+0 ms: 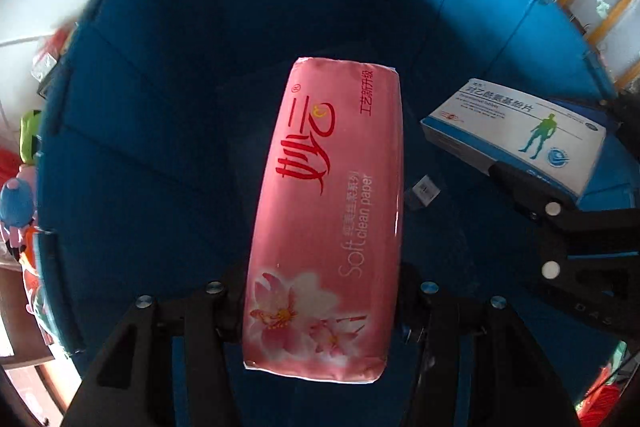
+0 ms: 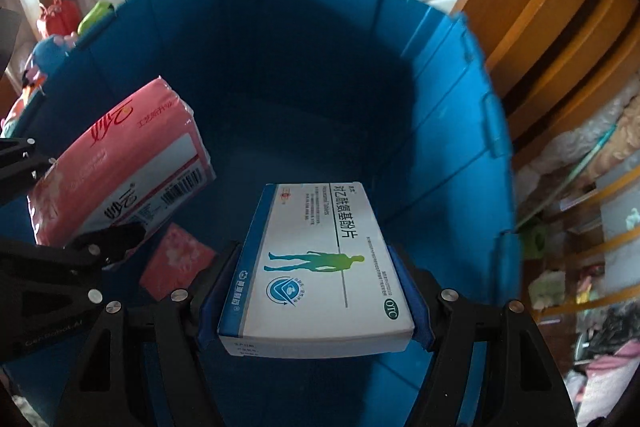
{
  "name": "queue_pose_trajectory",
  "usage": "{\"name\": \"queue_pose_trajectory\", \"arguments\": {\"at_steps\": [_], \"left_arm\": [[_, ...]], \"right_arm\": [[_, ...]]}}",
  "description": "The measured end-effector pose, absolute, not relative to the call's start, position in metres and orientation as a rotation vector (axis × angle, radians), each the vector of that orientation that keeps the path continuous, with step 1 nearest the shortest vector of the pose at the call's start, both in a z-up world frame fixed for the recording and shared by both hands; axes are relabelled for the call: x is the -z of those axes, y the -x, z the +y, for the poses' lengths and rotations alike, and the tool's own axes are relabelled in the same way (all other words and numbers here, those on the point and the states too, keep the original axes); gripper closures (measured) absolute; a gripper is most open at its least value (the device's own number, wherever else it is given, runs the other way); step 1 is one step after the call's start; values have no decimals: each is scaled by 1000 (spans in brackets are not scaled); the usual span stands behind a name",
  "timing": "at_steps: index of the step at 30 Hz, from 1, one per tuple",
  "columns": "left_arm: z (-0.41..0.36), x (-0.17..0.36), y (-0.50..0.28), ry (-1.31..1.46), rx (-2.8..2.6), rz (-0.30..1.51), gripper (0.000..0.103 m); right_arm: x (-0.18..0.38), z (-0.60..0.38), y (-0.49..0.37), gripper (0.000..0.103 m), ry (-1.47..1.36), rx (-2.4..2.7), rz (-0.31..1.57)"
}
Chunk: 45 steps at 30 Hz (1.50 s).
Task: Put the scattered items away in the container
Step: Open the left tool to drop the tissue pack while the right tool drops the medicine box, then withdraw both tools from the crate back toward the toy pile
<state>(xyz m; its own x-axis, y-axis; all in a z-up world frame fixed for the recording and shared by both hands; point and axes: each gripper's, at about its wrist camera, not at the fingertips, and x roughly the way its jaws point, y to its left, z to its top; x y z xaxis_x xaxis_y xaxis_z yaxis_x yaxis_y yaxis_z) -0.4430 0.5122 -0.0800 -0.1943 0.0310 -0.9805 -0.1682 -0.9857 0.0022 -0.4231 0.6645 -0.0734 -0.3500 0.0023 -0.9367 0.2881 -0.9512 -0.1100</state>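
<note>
Left wrist view, looking steeply down into a deep blue container whose dark floor fills most of the frame; the left gripper is clamped on the lower end of a pink tissue pack printed with flowers and the words "Soft clean paper", and the pack hangs above the container floor, hiding the inner faces of the pads; at the right edge the right gripper enters, cut off by the frame, gripping a white and blue medicine box that also hangs inside the container; a small white tag lies on the floor between the two, too small to read; blurred toys and red bags show outside the left rim. Right wrist view, also looking down into the same container; the right gripper holds the medicine box by its long sides, blue pads pressed to it, over the floor; to the left the tissue pack shows its barcode side, pinched by the left gripper, only partly visible; a small pink packet lies on the floor, partly covered; wooden furniture and cluttered shelves blur at the right.
</note>
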Motion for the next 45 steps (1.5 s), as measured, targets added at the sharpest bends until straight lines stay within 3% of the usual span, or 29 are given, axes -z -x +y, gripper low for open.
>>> {"name": "queue_pose_trajectory", "arguments": {"at_steps": [7, 21, 26, 36, 45], "left_arm": [[512, 134, 433, 2092, -2212, 161, 52], [519, 117, 413, 2044, -2179, 190, 50], [521, 111, 415, 2027, -2179, 195, 50], [521, 93, 406, 1984, -2192, 187, 50], [516, 55, 376, 1829, -2292, 163, 50]], "right_arm": [[135, 675, 426, 31, -1913, 2185, 407], [166, 670, 419, 31, -2027, 2014, 486], [160, 670, 417, 18, -2028, 2015, 499], [138, 672, 402, 17, -1988, 2039, 509], [78, 671, 367, 13, -1803, 2169, 442]]}}
